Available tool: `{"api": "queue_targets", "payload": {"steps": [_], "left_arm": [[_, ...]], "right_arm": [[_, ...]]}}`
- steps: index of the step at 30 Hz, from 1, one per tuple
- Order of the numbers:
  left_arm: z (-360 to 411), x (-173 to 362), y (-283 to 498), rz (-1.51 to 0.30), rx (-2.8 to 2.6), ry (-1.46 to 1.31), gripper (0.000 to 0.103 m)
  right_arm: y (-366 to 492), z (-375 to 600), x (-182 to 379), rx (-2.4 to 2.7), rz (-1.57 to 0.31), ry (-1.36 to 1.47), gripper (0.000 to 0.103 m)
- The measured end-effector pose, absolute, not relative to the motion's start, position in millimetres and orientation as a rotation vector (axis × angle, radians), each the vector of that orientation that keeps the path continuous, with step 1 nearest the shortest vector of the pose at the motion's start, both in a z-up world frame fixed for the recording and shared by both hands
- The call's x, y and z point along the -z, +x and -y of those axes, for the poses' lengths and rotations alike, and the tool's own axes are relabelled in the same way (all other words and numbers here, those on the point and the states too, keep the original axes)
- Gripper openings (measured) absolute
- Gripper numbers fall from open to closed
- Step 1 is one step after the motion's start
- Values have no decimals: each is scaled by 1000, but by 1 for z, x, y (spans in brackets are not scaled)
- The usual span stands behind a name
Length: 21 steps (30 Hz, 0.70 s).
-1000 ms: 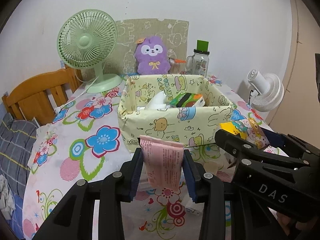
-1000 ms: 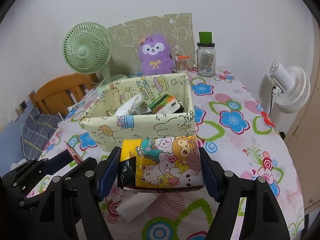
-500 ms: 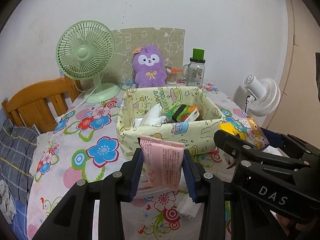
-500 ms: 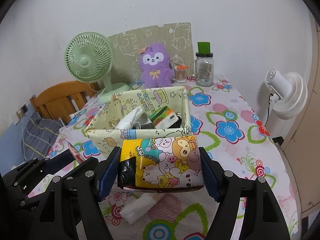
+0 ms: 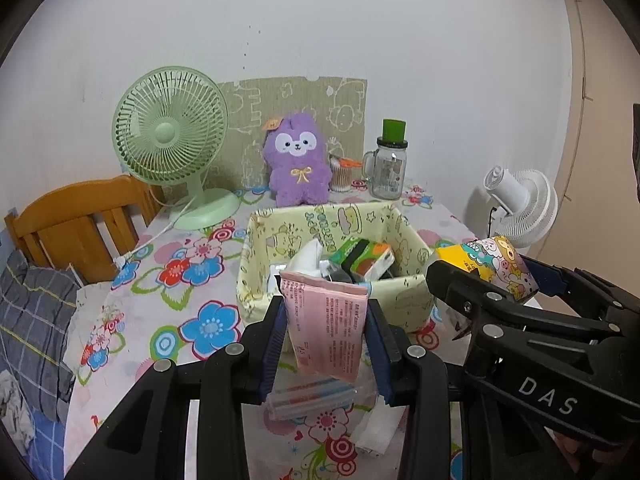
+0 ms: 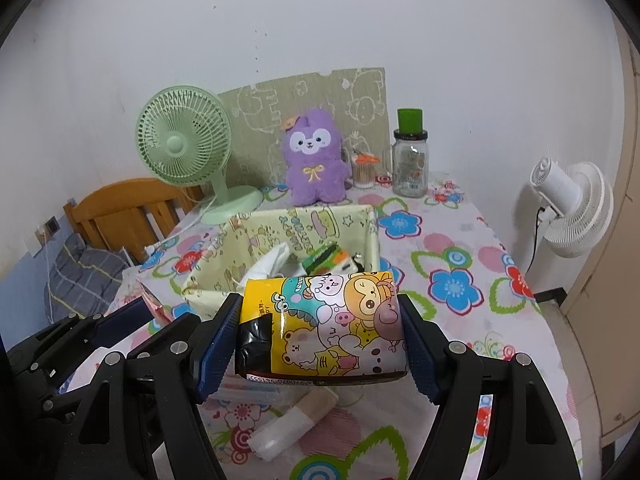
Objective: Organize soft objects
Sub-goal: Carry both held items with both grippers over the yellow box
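My left gripper (image 5: 326,344) is shut on a pink tissue pack (image 5: 325,330), held above the table just in front of the yellow cartoon-print fabric box (image 5: 408,300). My right gripper (image 6: 320,340) is shut on a cartoon-print tissue pack (image 6: 332,326), also raised in front of the box (image 6: 280,236). That pack also shows at the right of the left wrist view (image 5: 496,264). The box holds a white tissue (image 5: 306,256) and a green-orange pack (image 5: 362,258). A clear pack (image 5: 312,394) and a white roll (image 6: 292,420) lie on the table below.
A green desk fan (image 5: 172,148), a purple plush (image 5: 298,164) and a glass jar with a green lid (image 5: 390,164) stand at the back by the wall. A white fan (image 5: 520,208) is off the right edge. A wooden chair (image 5: 80,220) is at the left.
Both grippers have risen and drawn back with their packs; the box now looks lower and farther, and its inside shows more. Both grips are unchanged.
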<state>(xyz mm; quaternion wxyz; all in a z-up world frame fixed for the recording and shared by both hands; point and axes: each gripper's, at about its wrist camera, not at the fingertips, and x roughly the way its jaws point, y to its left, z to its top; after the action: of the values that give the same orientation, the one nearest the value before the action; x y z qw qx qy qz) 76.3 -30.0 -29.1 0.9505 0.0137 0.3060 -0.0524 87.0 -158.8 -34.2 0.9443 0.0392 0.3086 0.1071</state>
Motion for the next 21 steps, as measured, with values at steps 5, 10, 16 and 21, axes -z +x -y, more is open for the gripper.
{"api": "queue_targets", "payload": {"steps": [5,10,16,21], "left_arm": [[29,19,79,-599,103,27,40],[28,11,82,-581,99,31,40],[26,2,90,-564,95,37,40],[25,-2,98,-555,95,37,40]], "right_arm": [[90,157,23,-224,-607,77,77],[95,156,15,-229,-589,76,77],[103,154,6,-231,-570,75,77],[113,152,1,-230,-562,76,77]]}}
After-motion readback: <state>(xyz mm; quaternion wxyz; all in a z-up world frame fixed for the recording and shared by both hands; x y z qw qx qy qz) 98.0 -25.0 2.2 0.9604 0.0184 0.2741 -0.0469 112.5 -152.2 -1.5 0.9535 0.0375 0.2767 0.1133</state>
